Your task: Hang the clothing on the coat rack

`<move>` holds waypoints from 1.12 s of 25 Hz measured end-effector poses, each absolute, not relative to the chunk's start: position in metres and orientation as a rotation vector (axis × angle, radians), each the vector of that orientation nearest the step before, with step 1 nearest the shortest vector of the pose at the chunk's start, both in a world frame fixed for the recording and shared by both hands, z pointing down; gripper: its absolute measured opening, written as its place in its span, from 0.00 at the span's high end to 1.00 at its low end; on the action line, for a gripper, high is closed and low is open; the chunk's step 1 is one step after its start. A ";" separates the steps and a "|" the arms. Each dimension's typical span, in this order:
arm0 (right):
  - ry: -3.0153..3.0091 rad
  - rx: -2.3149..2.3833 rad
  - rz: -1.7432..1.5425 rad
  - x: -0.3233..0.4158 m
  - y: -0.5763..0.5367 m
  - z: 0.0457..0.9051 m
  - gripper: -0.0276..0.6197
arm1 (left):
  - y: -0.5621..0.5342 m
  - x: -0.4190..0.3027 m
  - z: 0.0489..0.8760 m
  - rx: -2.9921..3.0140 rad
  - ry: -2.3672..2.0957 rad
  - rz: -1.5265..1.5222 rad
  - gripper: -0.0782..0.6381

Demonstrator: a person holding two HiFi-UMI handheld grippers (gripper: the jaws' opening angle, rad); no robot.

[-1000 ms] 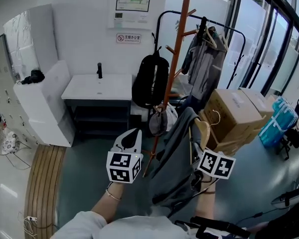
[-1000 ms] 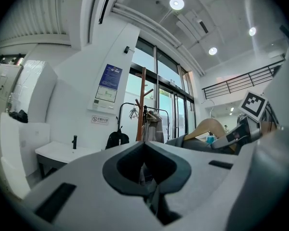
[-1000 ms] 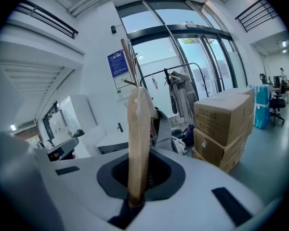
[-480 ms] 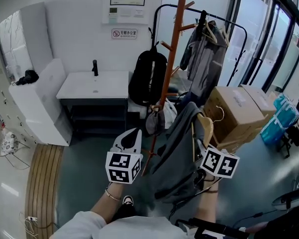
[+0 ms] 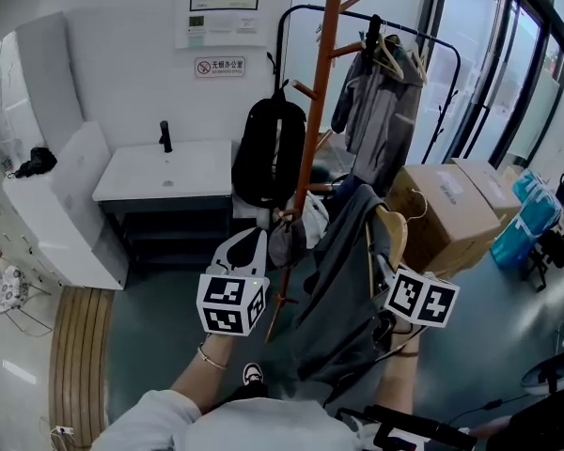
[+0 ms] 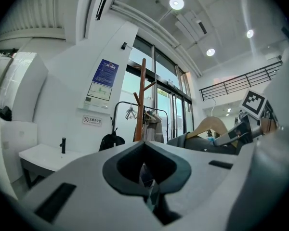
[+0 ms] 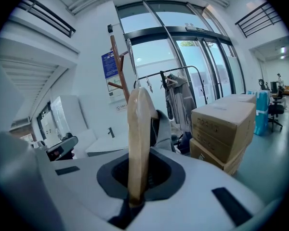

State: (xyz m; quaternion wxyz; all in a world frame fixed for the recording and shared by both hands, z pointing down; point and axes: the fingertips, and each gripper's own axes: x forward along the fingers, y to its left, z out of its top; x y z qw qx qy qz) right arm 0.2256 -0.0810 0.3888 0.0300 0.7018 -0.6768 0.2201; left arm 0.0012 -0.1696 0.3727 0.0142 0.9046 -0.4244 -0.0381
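right tool (image 7: 135,198) grasps the wooden hanger (image 7: 138,138) carrying the grey jacket (image 5: 343,280), left tool (image 6: 151,196) clenched; best raise hanger level onto coat rack (image 5: 312,130) ahead.

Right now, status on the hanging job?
Left gripper shut. Right gripper shut on wooden hanger carrying grey garment. Coat rack ahead, black backpack hanging on it.

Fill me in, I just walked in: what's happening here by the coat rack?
A person holds a gripper in each hand, facing the orange coat rack. The right gripper is shut on a wooden hanger that carries a grey garment, held up near the rack but not yet hung. The left gripper sits beside the garment with jaws together, gripping nothing that I can make out.
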 end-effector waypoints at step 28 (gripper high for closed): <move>-2.019 2.256 0.575 0.289 -0.265 0.369 0.92 | -0.381 0.041 0.357 2.860 -1.279 -0.165 0.88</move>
